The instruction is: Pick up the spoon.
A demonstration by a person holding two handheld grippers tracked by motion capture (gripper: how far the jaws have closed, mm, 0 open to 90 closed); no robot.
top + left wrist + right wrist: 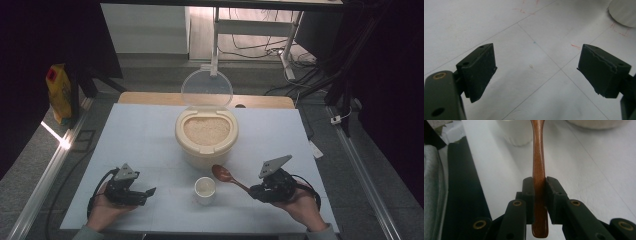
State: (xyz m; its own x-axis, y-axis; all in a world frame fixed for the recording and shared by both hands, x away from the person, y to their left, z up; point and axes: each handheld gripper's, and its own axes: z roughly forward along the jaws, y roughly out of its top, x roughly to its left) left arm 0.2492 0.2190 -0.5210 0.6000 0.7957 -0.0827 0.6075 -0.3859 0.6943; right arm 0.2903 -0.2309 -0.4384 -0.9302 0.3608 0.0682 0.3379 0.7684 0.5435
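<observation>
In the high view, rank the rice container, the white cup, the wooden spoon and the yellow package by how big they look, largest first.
1. Rice container, with its open lid, by far the largest.
2. Yellow package, though it sits farther from the camera, off the table.
3. Wooden spoon and white cup look about alike; not ranked.

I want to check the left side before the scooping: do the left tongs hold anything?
No, in the left gripper view the left tongs stand wide open over the bare white table, with nothing between the pads.
</observation>
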